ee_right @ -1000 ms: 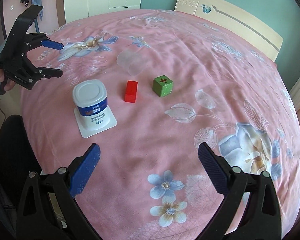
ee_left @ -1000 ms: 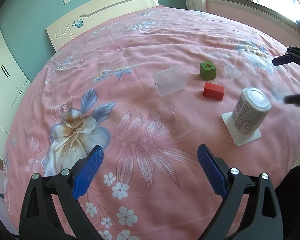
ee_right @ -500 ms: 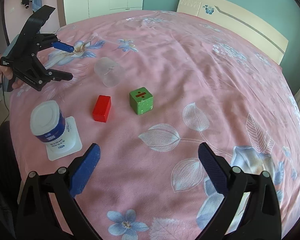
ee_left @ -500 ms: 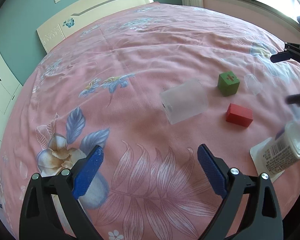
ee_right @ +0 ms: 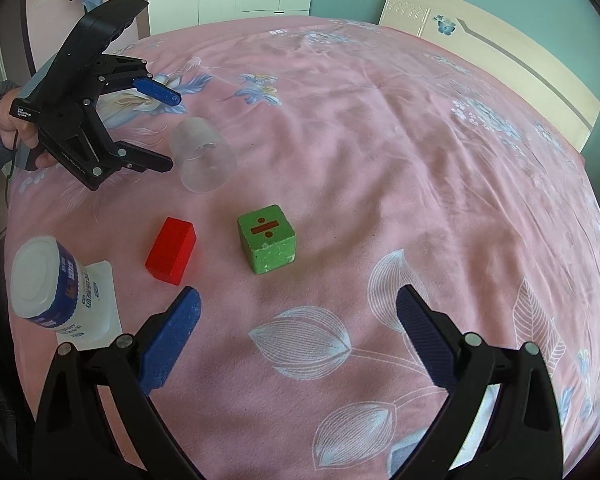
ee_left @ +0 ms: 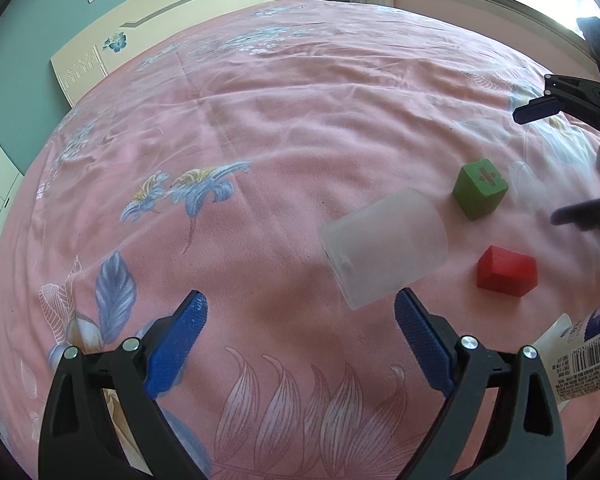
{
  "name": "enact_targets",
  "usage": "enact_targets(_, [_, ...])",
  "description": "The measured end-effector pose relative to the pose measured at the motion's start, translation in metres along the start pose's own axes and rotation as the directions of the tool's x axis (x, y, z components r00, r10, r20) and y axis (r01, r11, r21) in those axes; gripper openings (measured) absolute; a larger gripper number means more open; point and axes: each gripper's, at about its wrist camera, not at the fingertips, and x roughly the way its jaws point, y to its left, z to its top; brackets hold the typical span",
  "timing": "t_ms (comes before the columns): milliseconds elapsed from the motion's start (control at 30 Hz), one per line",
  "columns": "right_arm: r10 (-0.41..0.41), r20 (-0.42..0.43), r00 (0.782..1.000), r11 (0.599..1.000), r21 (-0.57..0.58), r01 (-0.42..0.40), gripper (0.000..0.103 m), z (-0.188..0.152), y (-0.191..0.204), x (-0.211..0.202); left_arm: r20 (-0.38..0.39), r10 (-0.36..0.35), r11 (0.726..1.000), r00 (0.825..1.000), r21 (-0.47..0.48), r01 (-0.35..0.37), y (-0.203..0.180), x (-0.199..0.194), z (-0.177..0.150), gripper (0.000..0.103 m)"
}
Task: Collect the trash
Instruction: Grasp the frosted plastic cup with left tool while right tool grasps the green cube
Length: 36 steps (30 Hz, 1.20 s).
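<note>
Right wrist view, from left to right: a person's hand (ee_right: 14, 128) holds the left hand-held gripper (ee_right: 168, 132) over the left side of the bed (ee_right: 380, 152). Its two fingers are wide apart, one with a blue pad (ee_right: 158, 90) on top and one dark finger below. Just beside the tips lies a clear plastic cup (ee_right: 202, 160) on its side, with its open end facing the hand-held gripper. It sits right at the tips, and it is hard to tell if they touch it. Lower down at the left edge stands a white yogurt cup (ee_right: 44, 284) turned upside down on its flat white lid. Next to it is a red block (ee_right: 172, 255), and then a green cube (ee_right: 267, 239) with a red divide sign on top. All these things rest on the pink bed cover with blue and white flowers. At the bottom, the right hand-held gripper (ee_right: 298, 328) has its blue pads spread wide with nothing between them, and it hangs over the cover near the red block and the green cube. In the left wrist view, the clear plastic cup (ee_left: 384, 252) lies just ahead of the open fingers, a little to the right, with the green cube (ee_left: 480, 188) and red block (ee_left: 507, 275) past it.
</note>
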Motion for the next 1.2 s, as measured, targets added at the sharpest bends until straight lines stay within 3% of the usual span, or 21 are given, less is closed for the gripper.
enact_targets(400, [0.070, -0.023, 0.997, 0.997, -0.032, -0.070, 0.096, 0.018, -0.003, 0.032, -0.007, -0.035, 0.998, 0.999, 0.049, 0.036, -0.007, 0.015, 0.014, 0.096])
enact_targets(767, [0.080, -0.021, 0.997, 0.997, -0.021, -0.080, 0.096, 0.020, -0.006, 0.039, -0.016, -0.064, 0.994, 0.998, 0.083, 0.066, -0.018, 0.033, 0.029, 0.096])
enact_targets(867, [0.107, -0.035, 0.994, 0.994, -0.032, -0.108, 0.082, 0.023, -0.005, 0.043, -0.020, -0.068, 0.995, 0.998, 0.079, 0.069, -0.017, 0.036, 0.031, 0.096])
enact_targets(1000, [0.127, -0.048, 0.991, 0.991, -0.046, -0.130, 0.075, 0.025, -0.003, 0.049, -0.024, -0.090, 0.992, 0.996, 0.085, 0.091, -0.018, 0.036, 0.030, 0.085])
enact_targets(1067, [0.135, -0.056, 0.989, 0.989, -0.056, -0.138, 0.065, 0.026, -0.001, 0.051, -0.022, -0.094, 0.993, 0.995, 0.073, 0.095, -0.017, 0.036, 0.030, 0.080])
enact_targets(1133, [0.141, -0.062, 0.988, 0.987, -0.062, -0.145, 0.055, 0.026, 0.000, 0.052, -0.023, -0.102, 0.992, 0.995, 0.068, 0.103, -0.017, 0.036, 0.030, 0.064])
enact_targets(1200, [0.145, -0.065, 0.987, 0.987, -0.062, -0.149, 0.052, 0.026, 0.001, 0.052, -0.026, -0.104, 0.991, 0.994, 0.077, 0.105, -0.019, 0.036, 0.031, 0.053])
